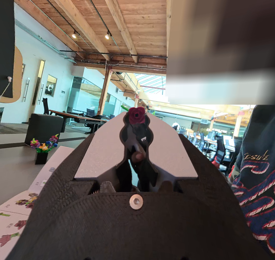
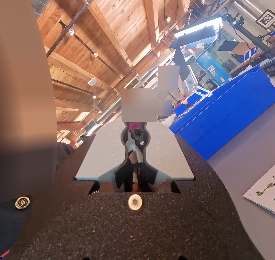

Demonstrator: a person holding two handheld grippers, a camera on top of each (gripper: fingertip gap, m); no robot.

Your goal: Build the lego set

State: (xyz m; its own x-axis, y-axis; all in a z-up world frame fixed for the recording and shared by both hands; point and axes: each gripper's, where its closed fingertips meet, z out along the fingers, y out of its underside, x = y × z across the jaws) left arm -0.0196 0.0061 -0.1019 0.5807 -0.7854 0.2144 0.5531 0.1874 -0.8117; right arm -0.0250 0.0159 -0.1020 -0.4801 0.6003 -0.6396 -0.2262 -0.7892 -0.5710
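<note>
left wrist view has you raised well off the grey worktop (image 1: 17,160), pointing toward the room and ceiling, with the open instruction booklet (image 1: 22,205) lying below at your left and a finished flower bouquet in its black pot (image 1: 43,147) standing beyond it. your left gripper (image 1: 136,119) is clenched on a dark red rose piece (image 1: 136,115), pinched right at the tips with its centre hole facing you. in the right wrist view a blue bin (image 2: 223,119) sits on the worktop; your right gripper (image 2: 136,127) looks nearly closed, and a magenta piece (image 2: 134,125) shows at its tips under a blur patch, so i cannot tell whether it grips it. judging from this, you are mating two flower parts in mid-air: line the axes up first, press straight, and don't twist, or the rose may slip.
</note>
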